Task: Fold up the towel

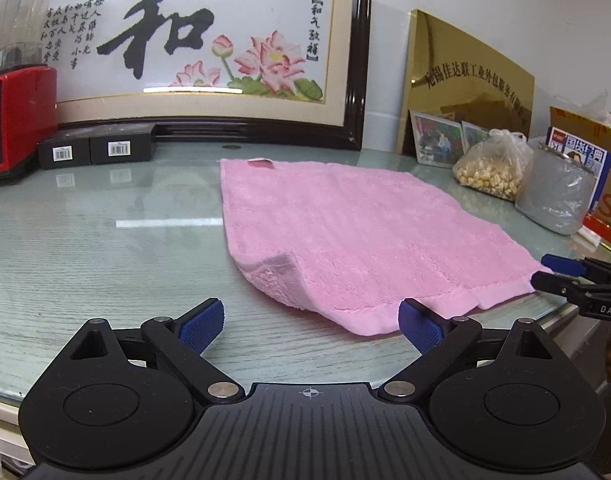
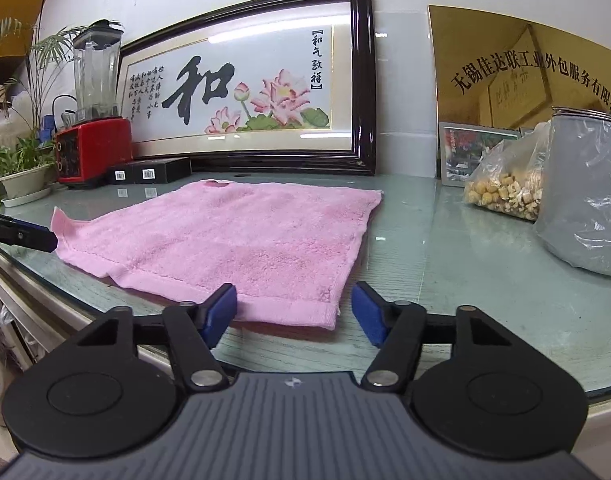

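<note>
A pink towel lies spread flat on the glass-topped table, with its near left corner curled up. My left gripper stands open at the towel's near edge, and the hem lies between its blue pads without being pressed. In the right wrist view my right gripper is open around the near right corner of the towel, pads apart from the cloth. The right gripper also shows at the towel's right corner, and the left gripper at its left corner.
A framed picture leans on the wall behind. A red blender and black boxes stand at the back left. A bag of nuts, a grey bag and a gold plaque crowd the right. Potted plants sit at the far left.
</note>
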